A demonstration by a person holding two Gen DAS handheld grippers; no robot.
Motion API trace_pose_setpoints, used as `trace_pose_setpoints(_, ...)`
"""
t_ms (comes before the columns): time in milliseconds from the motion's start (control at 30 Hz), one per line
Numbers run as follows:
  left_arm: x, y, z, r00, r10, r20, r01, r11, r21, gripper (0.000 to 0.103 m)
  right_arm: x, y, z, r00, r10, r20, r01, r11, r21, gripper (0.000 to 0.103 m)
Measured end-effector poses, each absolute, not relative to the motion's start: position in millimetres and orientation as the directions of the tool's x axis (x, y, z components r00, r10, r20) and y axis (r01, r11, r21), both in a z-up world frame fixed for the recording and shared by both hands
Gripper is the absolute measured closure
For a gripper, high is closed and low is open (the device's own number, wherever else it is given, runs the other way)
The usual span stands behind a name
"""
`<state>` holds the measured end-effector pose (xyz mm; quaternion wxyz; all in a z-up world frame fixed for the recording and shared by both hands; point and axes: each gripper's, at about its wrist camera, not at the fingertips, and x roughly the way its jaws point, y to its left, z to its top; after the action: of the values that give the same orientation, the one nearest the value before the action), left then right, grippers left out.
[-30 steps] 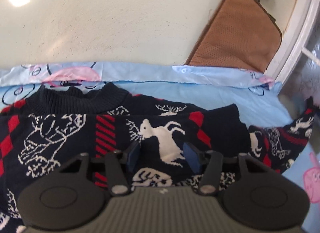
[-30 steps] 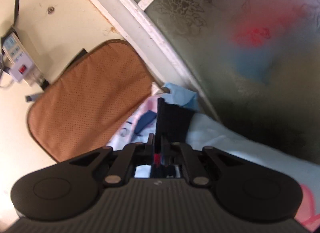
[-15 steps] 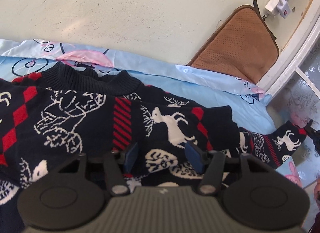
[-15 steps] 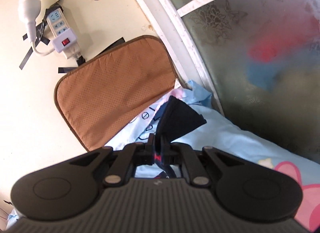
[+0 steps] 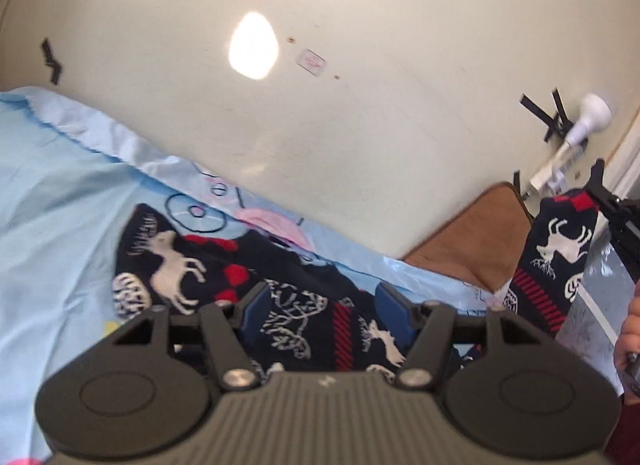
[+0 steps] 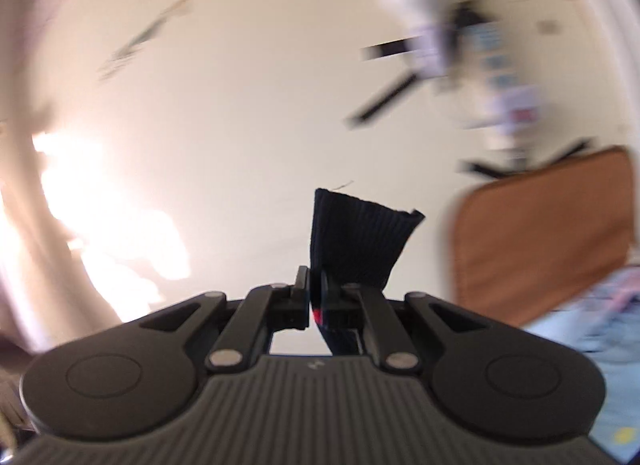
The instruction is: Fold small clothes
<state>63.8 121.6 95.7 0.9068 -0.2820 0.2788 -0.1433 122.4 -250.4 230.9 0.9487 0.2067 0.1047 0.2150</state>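
Note:
A navy sweater (image 5: 304, 321) with white reindeer and red stripes lies on the light blue bedsheet (image 5: 56, 225). My left gripper (image 5: 326, 313) hovers over its body with the jaws opening. Knit shows in the gap, but the blue pads (image 5: 394, 313) do not press on it. One sleeve (image 5: 560, 261) hangs lifted at the right edge of the left wrist view, pulled up by my right gripper (image 5: 604, 201). In the blurred right wrist view, my right gripper (image 6: 316, 297) is shut on the ribbed navy cuff (image 6: 360, 233), which sticks up past the fingertips.
A cream wall (image 5: 340, 113) runs behind the bed. A brown cushion (image 5: 476, 241) leans on it at the right, with a taped power strip and white plug (image 5: 588, 121) above. A person's hand (image 5: 632, 329) shows at the right edge.
My right gripper has swung up and away from the window toward the wall, carrying the cuff. My left gripper has shifted left across the sweater and its jaws have widened.

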Motion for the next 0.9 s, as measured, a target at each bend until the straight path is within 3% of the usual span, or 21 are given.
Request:
trace_pose_setpoints(67,53.5,143.7,86.5,0.817,-0.393,-0.421,0.062,0.787,-0.614,0.044,128.5,-198.5,231.4,0.815,0.569,-0.112,-0.476,0.767,0.431,0.096)
trace_pose_setpoints(167,43.1,170.6,69.0,0.822,-0.367,-0.436,0.004,0.768,-0.64,0.044,136.7,-120.5,203.6,0.693,0.692,-0.202,-0.576,0.7,0.423,0.095)
trace_pose_setpoints(400,38.1,191.9,43.2,0.794,-0.365,-0.486,-0.046,0.761,-0.647,0.044,142.9,-25.5,58.7,0.345,0.697,-0.629,-0.58,0.685,0.441,0.09)
trace_pose_setpoints(467,39.4,189.9,42.9,0.792,-0.373,-0.483,-0.032,0.765,-0.643,0.044,145.2,-46.1,55.0,0.362,0.697,-0.619,-0.544,0.697,0.467,0.09)
trace_pose_setpoints(533,41.0,186.3,42.0,0.79,-0.382,-0.479,-0.017,0.768,-0.641,0.044,144.6,-84.7,69.6,0.437,0.711,-0.551,-0.514,0.7,0.496,0.085)
trace_pose_setpoints(600,45.8,181.1,42.3,0.787,-0.387,-0.481,-0.011,0.77,-0.638,0.044,140.0,-129.3,90.6,0.578,0.668,-0.47,-0.465,0.742,0.483,0.062)
trace_pose_setpoints(667,51.3,173.9,42.1,0.783,-0.394,-0.481,-0.001,0.773,-0.635,0.044,133.0,-167.4,99.8,0.716,0.549,-0.432,-0.382,0.825,0.416,0.047)
trace_pose_setpoints(767,56.8,161.6,41.2,0.778,-0.389,-0.494,0.003,0.788,-0.616,0.04,130.9,-214.5,90.4,0.822,0.323,-0.469,-0.196,0.934,0.299,0.039)
trace_pose_setpoints(900,62.6,149.6,43.2,0.778,-0.359,-0.516,-0.002,0.819,-0.573,0.039,145.6,-243.0,58.6,0.774,0.275,-0.571,-0.114,0.947,0.301,0.039)
